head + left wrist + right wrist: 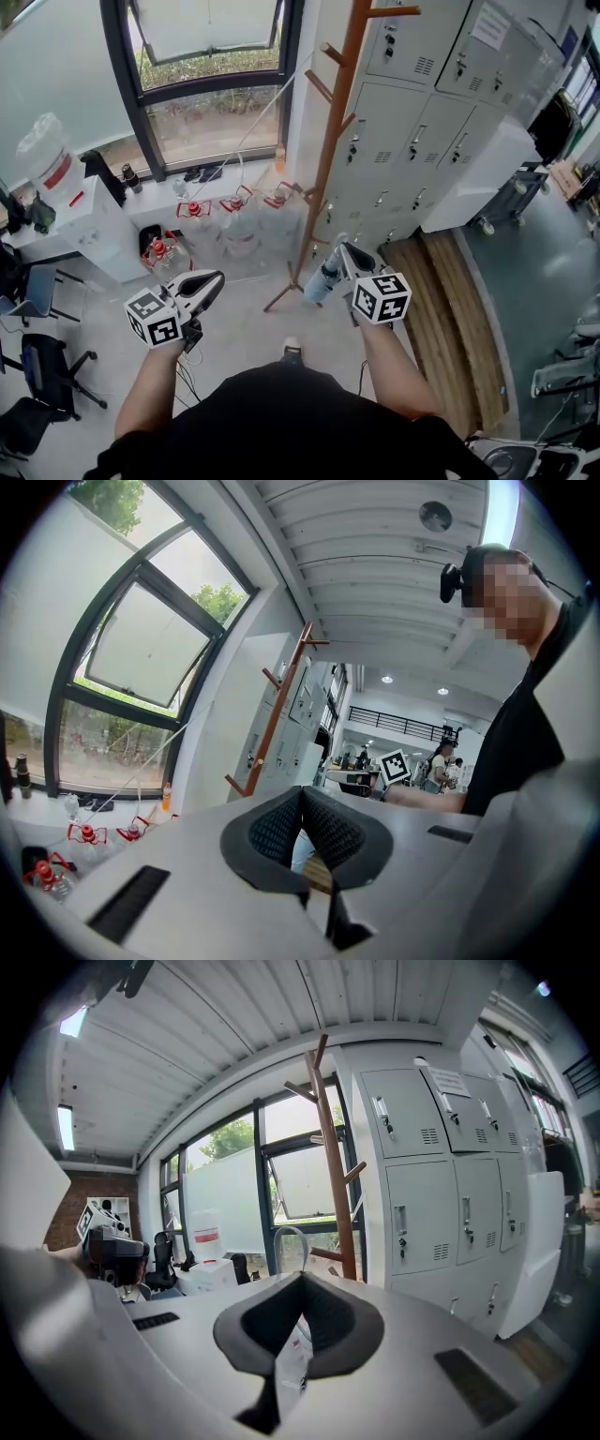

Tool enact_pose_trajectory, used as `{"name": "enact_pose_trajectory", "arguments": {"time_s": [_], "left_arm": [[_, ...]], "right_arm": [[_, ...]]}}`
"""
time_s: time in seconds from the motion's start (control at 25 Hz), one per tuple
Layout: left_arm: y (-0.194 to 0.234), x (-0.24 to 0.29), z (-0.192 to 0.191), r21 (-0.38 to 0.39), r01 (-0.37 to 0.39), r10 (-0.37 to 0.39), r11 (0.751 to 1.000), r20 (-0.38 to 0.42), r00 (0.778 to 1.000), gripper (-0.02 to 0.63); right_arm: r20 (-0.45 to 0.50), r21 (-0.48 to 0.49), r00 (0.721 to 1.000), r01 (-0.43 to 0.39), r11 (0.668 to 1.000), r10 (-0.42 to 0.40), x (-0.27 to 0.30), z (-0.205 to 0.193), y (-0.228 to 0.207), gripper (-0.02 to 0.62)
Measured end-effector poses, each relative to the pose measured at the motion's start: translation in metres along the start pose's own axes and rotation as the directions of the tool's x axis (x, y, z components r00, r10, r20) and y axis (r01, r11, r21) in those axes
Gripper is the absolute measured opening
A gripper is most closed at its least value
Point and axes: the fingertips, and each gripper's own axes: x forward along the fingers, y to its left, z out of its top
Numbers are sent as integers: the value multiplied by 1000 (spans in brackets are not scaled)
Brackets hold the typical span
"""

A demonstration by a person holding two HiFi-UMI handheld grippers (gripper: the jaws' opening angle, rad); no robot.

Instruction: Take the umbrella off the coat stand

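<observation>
Beside the stand [336, 131], your right gripper [345, 251] pinches the umbrella [322, 279] so it cannot drop; your left gripper [217, 278] is closed on nothing, held aside.

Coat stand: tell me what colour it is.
The coat stand is reddish-brown wood, clearest in the head view.

Coat stand [335, 141] left of lockers [422, 112]

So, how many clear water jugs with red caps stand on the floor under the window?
4 that I can see. Three jugs stand in a row under the window: left, middle, right. The fourth is nearer, left of the row. More may be hidden.
</observation>
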Motion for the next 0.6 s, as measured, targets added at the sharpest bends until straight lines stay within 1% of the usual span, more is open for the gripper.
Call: {"name": "enact_pose_trajectory", "arguments": {"time_s": [0.36,0.6], "left_arm": [[-15,-16,-7,4,7,-7,1000,-12,1000,21],[-29,-21,-13,9,42,-42,999,-14,999,21]], "right_arm": [[7,22,999,31,999,-31,-30,-16,9,14],[8,24,999,47,999,-47,-49,-24,16,14]]}}
